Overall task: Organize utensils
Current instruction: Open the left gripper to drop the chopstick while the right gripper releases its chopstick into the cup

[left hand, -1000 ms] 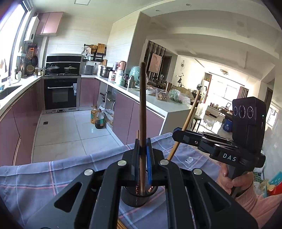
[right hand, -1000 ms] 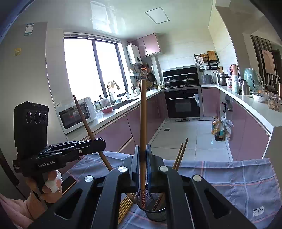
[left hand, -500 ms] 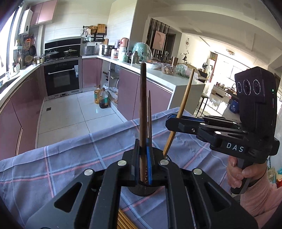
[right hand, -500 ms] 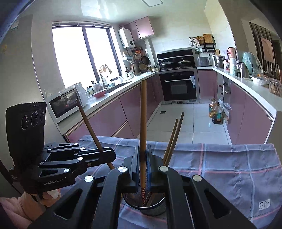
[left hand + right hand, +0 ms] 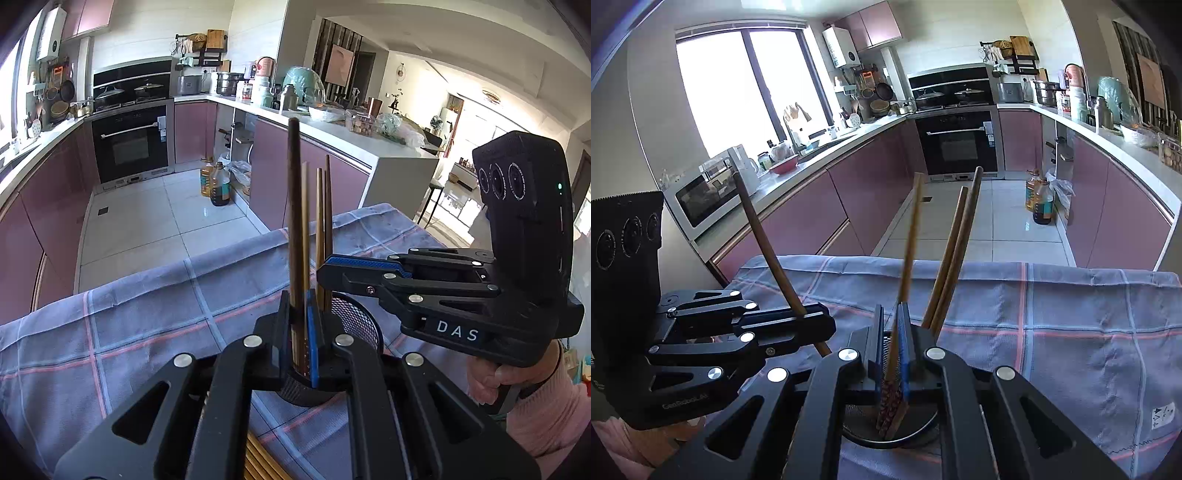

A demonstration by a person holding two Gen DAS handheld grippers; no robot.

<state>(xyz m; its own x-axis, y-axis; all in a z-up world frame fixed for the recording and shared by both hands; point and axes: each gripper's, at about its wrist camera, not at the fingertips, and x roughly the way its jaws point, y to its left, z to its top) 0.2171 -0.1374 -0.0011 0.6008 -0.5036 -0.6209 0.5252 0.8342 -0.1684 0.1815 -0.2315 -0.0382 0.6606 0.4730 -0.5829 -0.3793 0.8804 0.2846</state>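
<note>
We see the left hand-held gripper [image 5: 300, 325] pinching a dark brown chopstick [image 5: 294, 221], which stands upright in the left wrist view with its lower end down inside the black mesh holder [image 5: 356, 319]. In the right wrist view that same chopstick [image 5: 768, 254] leans away from the holder, held in the left hand-held gripper [image 5: 827, 325] at the left of the picture.

The right hand-held gripper [image 5: 891, 343] is spread a little, and a light brown chopstick [image 5: 909, 258] stands loose in the gap with its patterned end resting on the bottom of the mesh holder [image 5: 925, 428]; it shows no firm grip on the stick. Two more chopsticks [image 5: 955, 251] lean together toward the right rim of the holder (their tips nearly touch).

From the left wrist view, the right hand-held gripper [image 5: 327, 267] reaches in from the right just above the holder, a hand in a pink sleeve [image 5: 498, 380] on its handle. The holder sits on the worktop, which is covered by a blue checked cloth [image 5: 129, 314]. More chopsticks [image 5: 258, 461] lie flat on the cloth at the lower edge, beneath the left hand-held gripper.
</note>
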